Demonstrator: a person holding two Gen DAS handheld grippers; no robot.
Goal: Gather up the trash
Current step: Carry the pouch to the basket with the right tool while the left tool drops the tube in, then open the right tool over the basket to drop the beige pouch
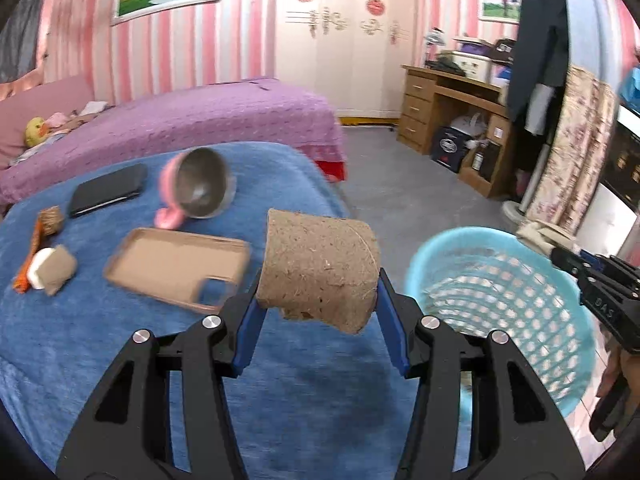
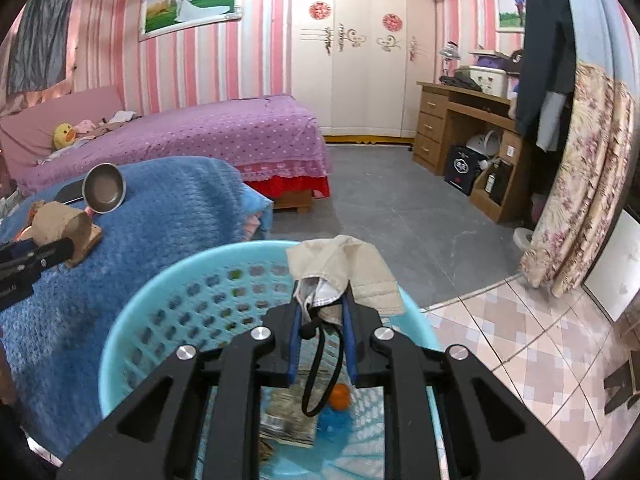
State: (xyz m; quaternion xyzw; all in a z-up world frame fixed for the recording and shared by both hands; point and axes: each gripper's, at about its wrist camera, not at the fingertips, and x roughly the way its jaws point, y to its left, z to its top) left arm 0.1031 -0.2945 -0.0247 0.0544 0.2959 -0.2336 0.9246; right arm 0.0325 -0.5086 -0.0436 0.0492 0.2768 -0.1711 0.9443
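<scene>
Blue fleece blanket (image 1: 80, 340) bearing a black phone (image 1: 107, 189), a tipped pink-handled metal cup (image 1: 198, 189) and a tan phone case (image 1: 176, 266). Beyond: purple-spread bed (image 2: 224, 136), yellow duck toy (image 2: 64, 135), cream wardrobe (image 2: 360, 64), wooden desk (image 2: 460, 128).

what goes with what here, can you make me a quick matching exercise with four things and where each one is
Things:
1. brown fibre pot
2. beige cloth
3. metal bowl
4. orange ball

Places:
A. lying on its side on the blue blanket
B. at the bottom of the blue basket
C. gripped in the left tongs
D. gripped in the right tongs, above the basket

Pairs: 1-C, 2-D, 3-A, 4-B
</scene>
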